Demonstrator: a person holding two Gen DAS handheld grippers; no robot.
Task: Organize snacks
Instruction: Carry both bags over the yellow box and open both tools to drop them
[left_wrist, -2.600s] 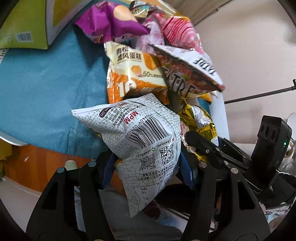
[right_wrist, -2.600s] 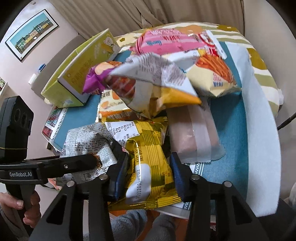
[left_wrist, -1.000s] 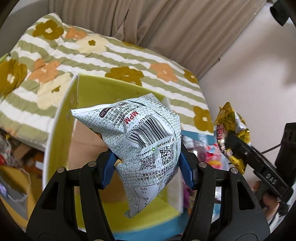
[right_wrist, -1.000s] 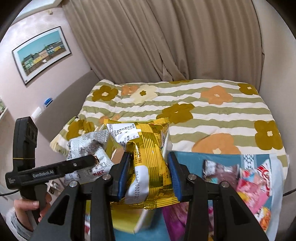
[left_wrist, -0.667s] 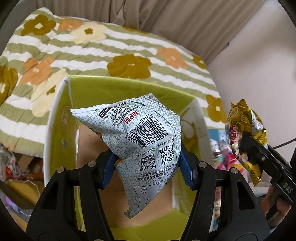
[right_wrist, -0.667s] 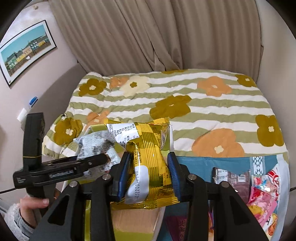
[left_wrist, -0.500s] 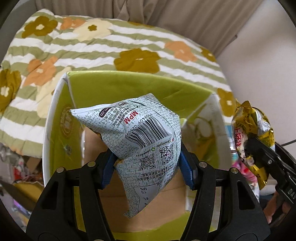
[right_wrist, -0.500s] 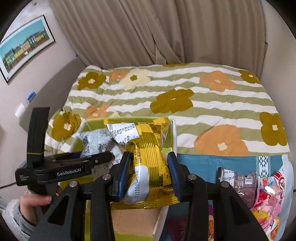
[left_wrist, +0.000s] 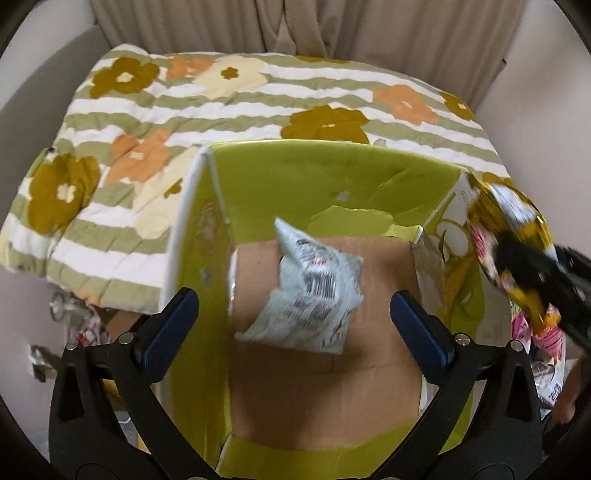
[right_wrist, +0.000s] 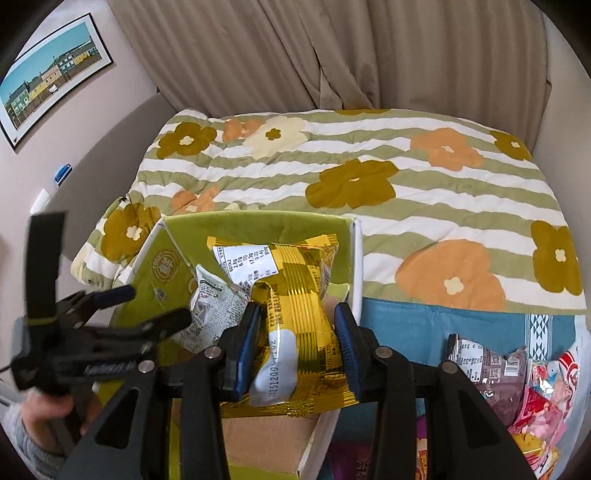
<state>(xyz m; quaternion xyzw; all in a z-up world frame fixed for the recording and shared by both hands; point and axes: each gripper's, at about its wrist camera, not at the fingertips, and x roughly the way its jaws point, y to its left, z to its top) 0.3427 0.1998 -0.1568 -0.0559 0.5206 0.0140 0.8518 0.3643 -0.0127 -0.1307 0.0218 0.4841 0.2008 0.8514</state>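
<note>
The left gripper (left_wrist: 293, 317) has just been opened wide, and the blurred white snack bag (left_wrist: 306, 291) is seen loose inside the green box (left_wrist: 332, 177), seemingly falling. The gold snack bag (right_wrist: 295, 314) is clamped in the right gripper (right_wrist: 295, 347) above the box.

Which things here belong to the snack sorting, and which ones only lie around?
Belong to the job:
- green box
- white snack bag, loose inside it
- gold snack bag, held by right claw
- left claw, open
- snack pile

Lying about:
- flowered blanket
- framed picture
- curtain
</note>
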